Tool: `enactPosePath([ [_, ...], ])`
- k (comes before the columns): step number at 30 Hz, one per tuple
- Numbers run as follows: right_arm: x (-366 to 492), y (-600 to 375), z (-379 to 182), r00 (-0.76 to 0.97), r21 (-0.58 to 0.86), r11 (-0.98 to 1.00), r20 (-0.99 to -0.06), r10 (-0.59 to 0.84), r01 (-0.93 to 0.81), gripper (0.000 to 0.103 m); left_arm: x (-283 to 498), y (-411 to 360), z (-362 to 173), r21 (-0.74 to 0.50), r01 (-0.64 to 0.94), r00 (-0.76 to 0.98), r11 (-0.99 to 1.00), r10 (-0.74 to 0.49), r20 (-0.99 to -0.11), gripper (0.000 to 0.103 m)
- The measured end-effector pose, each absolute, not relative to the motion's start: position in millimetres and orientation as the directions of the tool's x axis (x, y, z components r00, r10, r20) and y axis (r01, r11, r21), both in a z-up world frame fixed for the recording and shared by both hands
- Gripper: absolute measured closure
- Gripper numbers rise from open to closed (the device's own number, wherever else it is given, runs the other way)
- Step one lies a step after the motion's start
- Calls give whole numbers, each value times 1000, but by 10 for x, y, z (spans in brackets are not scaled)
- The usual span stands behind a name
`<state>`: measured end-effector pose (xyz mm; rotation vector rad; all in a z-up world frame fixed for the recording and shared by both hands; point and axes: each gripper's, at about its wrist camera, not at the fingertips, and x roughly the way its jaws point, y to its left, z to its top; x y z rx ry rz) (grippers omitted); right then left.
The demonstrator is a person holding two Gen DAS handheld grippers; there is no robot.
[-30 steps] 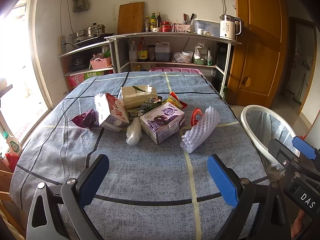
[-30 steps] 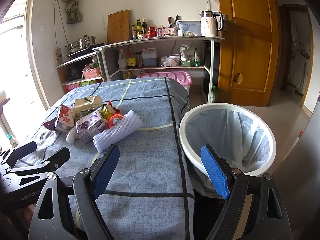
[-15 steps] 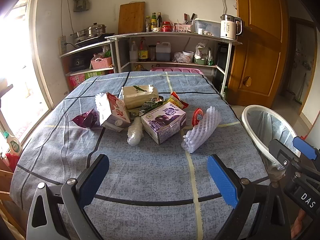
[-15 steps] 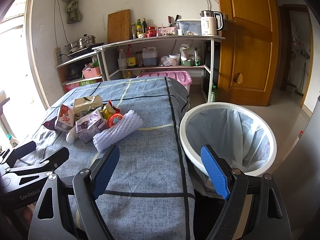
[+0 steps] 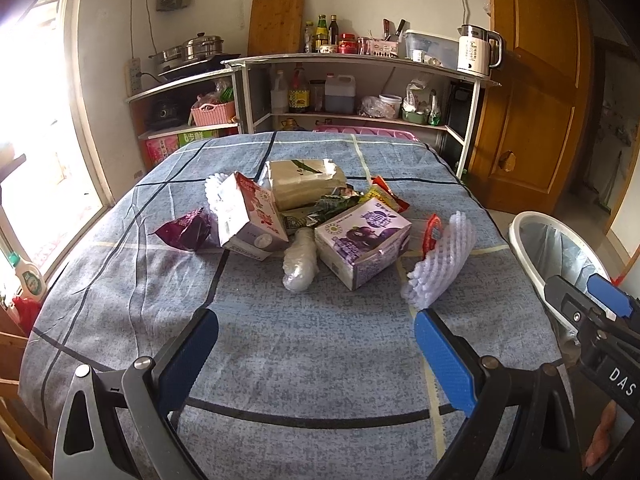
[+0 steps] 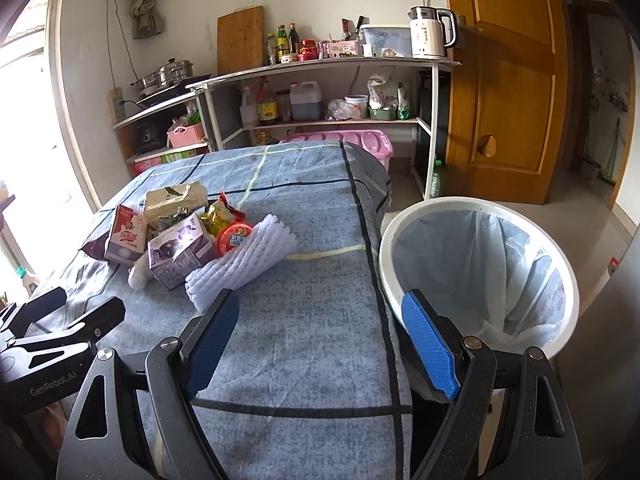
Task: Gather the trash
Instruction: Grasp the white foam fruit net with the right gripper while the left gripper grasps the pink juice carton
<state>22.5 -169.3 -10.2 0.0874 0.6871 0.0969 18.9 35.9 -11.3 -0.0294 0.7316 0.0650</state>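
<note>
A heap of trash lies mid-table: a purple carton (image 5: 362,242), a red-and-white carton (image 5: 250,216), a white foam net (image 5: 440,264), a purple wrapper (image 5: 186,230), a beige packet (image 5: 306,184), a small plastic bottle (image 5: 298,260) and a red lid (image 6: 234,236). A white bin with a liner (image 6: 480,264) stands beside the table's right edge. My left gripper (image 5: 316,354) is open and empty over the near cloth. My right gripper (image 6: 320,344) is open and empty near the table's right edge, next to the bin.
The table wears a blue checked cloth (image 5: 300,340). Behind it stand metal shelves (image 5: 360,80) with bottles, pots and a kettle (image 5: 476,50). A wooden door (image 6: 504,80) is at the right. A bright window is at the left.
The left gripper has drifted slightly back from the heap. Both grippers stay open; nothing on the table has moved.
</note>
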Motion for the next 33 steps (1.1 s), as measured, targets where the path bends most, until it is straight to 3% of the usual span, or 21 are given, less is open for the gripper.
enactPosePath([
  [11, 768, -1463, -304, 700, 218, 971, -678, 222, -97, 19, 499, 1071, -266, -73, -124, 721, 990, 39, -691, 3],
  [15, 957, -1398, -374, 680, 245, 965, -693, 240, -91, 19, 628, 1296, -315, -153, -130, 711, 980, -16, -703, 3],
  [20, 1095, -1295, -451, 648, 238, 966, -721, 244, -99, 29, 743, 1446, -290, -207, -152, 716, 966, -37, -697, 3],
  [25, 1195, -1276, -501, 618, 278, 954, -733, 285, -110, 50, 890, 1460, -177, -249, -130, 733, 960, -76, -676, 3],
  [28, 1192, -1273, -489, 621, 278, 954, -730, 285, -111, 57, 1033, 1488, -189, -275, -137, 720, 952, -95, -687, 3],
  [33, 1188, -1310, -475, 626, 296, 949, -722, 296, -107, 68, 1193, 1511, -246, -272, -167, 704, 948, -78, -706, 15],
])
